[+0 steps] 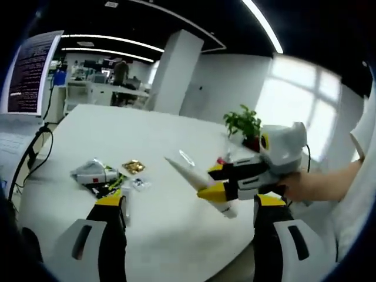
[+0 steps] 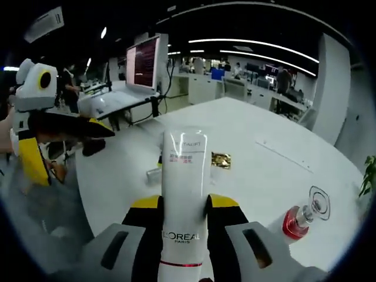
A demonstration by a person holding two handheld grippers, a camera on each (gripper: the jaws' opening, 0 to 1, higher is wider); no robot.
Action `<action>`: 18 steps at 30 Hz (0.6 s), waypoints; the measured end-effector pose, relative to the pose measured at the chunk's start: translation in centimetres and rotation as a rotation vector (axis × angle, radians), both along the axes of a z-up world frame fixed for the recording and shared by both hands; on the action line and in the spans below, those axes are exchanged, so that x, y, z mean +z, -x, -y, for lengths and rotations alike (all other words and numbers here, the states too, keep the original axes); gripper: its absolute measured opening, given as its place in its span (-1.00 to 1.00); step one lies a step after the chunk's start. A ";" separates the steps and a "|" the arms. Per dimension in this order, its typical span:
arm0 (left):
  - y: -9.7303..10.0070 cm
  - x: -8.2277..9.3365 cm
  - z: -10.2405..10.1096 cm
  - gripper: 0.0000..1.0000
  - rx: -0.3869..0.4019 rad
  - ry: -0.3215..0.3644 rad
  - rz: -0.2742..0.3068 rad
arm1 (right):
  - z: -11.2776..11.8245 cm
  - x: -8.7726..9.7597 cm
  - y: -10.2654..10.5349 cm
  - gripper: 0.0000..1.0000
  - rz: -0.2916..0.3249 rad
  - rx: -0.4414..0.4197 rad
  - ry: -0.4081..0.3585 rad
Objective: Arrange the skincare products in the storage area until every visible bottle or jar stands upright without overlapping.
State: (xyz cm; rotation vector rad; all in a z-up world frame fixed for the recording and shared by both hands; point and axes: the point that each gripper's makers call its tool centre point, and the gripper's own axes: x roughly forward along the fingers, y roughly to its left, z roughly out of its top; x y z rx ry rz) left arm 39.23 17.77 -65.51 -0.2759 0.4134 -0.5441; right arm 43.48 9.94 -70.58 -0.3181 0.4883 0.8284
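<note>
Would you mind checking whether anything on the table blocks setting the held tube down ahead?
Nothing visible does: the tube in the right tongs faces bare table; the gold packet lies farther off.

One white L'Oréal tube [image 2: 184, 200]. One red bottle with clear stopper [image 2: 298, 218]. One gold foil sachet [image 2: 221, 160]. One white-and-red pack [image 1: 93, 172] near the sachet. One small tube [image 1: 125, 202] lying by it. One potted plant [image 1: 244, 124]. One white bench [image 1: 147, 147]. One monitor [image 2: 145, 61]. Two claws: left claw [image 1: 191, 226], right claw [image 2: 184, 205].
</note>
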 end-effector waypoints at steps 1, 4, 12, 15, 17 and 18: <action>-0.4 0.6 0.2 0.63 0.018 0.037 0.009 | -0.1 0.2 0.2 -0.45 0.006 0.007 -0.001; -1.0 1.4 0.5 0.63 0.039 0.078 0.016 | -0.2 0.9 0.9 -0.45 0.016 0.018 -0.019; -1.8 2.1 1.4 0.64 0.060 0.116 0.007 | -0.5 2.7 2.2 -0.45 0.053 0.039 -0.075; -1.7 1.9 1.7 0.64 0.065 0.132 -0.002 | -0.8 3.2 2.6 -0.45 0.059 0.044 -0.109; -1.6 2.0 2.1 0.64 0.064 0.147 -0.008 | -1.0 3.4 3.0 -0.45 0.065 0.049 -0.119; -1.6 1.9 2.2 0.63 0.064 0.159 -0.014 | -1.2 3.5 3.3 -0.45 0.069 0.054 -0.124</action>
